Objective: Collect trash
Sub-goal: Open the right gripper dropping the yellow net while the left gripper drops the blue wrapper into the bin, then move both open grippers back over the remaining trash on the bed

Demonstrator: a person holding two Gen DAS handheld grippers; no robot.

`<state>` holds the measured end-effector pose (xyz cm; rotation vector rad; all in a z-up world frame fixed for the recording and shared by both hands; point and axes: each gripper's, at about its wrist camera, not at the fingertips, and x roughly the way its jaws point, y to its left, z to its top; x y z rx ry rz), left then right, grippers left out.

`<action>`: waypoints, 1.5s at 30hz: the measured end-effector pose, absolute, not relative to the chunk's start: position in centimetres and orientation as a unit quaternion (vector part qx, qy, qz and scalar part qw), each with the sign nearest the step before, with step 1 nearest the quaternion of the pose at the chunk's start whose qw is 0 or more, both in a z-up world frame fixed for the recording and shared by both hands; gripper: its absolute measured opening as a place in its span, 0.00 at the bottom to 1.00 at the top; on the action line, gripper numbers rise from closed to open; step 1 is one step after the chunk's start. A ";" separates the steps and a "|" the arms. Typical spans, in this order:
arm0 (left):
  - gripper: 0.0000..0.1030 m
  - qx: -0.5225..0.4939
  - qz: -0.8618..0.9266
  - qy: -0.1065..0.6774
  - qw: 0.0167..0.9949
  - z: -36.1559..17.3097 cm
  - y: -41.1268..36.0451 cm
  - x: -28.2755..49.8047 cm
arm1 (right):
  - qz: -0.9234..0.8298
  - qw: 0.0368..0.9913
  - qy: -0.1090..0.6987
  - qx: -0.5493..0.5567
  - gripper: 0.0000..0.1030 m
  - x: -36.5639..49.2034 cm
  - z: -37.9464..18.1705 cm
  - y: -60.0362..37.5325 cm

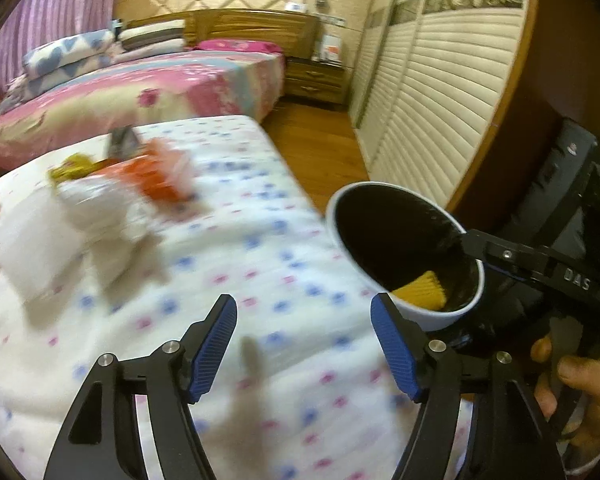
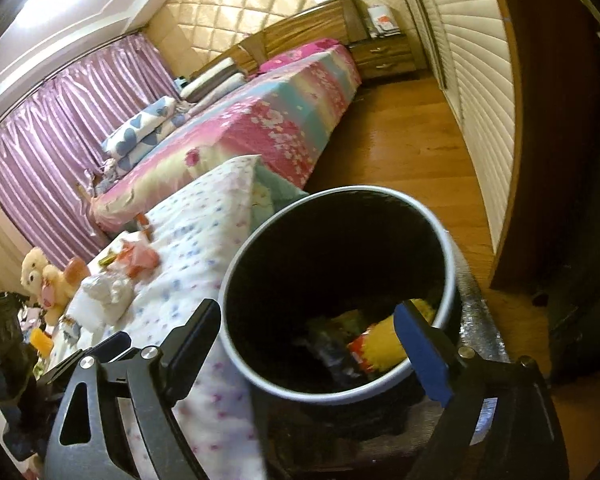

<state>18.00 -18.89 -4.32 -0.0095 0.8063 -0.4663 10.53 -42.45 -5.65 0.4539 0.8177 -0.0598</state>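
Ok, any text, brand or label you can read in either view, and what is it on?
"DAS": white letters on the right gripper's black arm, seen from the left wrist.
Wrappers in the bin: printing too blurred to read.
Trash on the quilt: blurred, nothing legible.
Papers on the nightstand: too small to read.

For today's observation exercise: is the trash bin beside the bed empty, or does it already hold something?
Not empty. The trash bin holds a yellow wrapper and other litter at its dark bottom.
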 end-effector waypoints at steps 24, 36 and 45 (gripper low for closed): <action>0.69 -0.071 -0.097 0.385 0.915 -3.6 -5.6 13.6 | 0.081 0.889 0.411 0.184 0.88 12.2 -6.2 -30.3; 0.69 -0.084 -0.068 0.385 0.917 -3.7 -2.4 15.5 | 0.114 0.883 0.422 0.168 0.88 14.3 -6.7 -26.6; 0.69 -0.082 -0.068 0.389 0.915 -3.7 -1.0 18.8 | 0.142 0.880 0.425 0.158 0.88 17.4 -7.0 -24.7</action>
